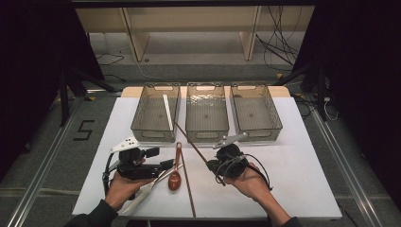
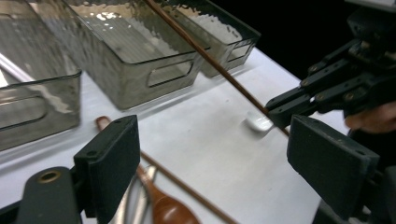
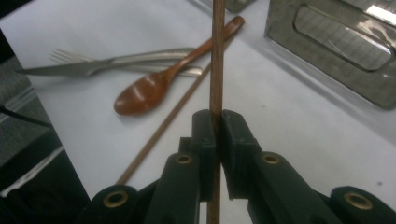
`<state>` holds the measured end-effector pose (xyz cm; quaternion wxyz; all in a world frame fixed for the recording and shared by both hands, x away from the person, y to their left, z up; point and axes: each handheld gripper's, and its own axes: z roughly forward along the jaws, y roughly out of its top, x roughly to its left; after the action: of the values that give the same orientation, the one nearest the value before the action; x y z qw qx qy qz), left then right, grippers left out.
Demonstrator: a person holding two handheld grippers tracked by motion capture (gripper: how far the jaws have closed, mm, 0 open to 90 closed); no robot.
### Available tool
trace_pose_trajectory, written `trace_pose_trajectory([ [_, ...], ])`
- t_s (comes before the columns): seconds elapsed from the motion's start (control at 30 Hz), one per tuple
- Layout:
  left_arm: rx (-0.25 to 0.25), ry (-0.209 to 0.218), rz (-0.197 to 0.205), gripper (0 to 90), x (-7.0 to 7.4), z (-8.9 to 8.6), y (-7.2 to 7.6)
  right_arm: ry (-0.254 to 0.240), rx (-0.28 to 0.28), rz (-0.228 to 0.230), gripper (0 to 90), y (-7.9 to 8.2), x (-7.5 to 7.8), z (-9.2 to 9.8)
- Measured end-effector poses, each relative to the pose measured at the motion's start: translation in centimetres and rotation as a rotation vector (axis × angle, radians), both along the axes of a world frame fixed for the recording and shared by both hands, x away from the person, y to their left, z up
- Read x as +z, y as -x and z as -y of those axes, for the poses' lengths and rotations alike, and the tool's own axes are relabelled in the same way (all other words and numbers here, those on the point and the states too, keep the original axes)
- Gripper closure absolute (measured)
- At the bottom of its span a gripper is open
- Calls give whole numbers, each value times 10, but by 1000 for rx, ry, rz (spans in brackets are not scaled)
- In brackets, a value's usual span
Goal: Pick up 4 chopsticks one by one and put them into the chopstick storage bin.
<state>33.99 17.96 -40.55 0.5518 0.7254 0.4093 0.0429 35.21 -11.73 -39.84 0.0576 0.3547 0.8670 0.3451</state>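
Observation:
My right gripper (image 1: 212, 166) (image 3: 217, 126) is shut on a thin brown chopstick (image 1: 191, 141) (image 3: 217, 51), which is lifted off the table and slants up toward the near wall of the bins. In the left gripper view that chopstick (image 2: 210, 57) runs from the right gripper (image 2: 280, 106) up over the middle bin. A second brown chopstick (image 1: 187, 184) (image 3: 173, 116) lies flat on the white table. Beside it rest a wooden spoon (image 1: 175, 178) (image 3: 144, 93), a fork (image 3: 116, 57) and a knife (image 1: 144, 191). My left gripper (image 1: 160, 158) (image 2: 215, 158) hovers over the cutlery, open, with nothing between its pads.
Three clear plastic bins stand in a row at the back: left (image 1: 137, 125), middle (image 1: 206, 131), right (image 1: 272, 113). A pale stick (image 1: 167, 112) leans inside the left bin. A small white piece (image 2: 259, 122) lies on the table (image 1: 293, 179) below the held chopstick.

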Motion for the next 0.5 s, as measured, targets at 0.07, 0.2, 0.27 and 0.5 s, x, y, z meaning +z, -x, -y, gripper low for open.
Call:
trace_pose_trajectory([
  [0.07,4,21,-9,170,3,3,-3,-23,5,10,851,1,1,-2],
  [0.2,15,77,-32,174,6,7,-8,-67,19,26,851,5,4,-8],
  [0.27,16,91,-43,184,7,9,-11,-81,26,37,851,7,5,-12],
  [0.5,2,121,-74,283,7,16,-17,-117,44,69,850,13,5,-25],
])
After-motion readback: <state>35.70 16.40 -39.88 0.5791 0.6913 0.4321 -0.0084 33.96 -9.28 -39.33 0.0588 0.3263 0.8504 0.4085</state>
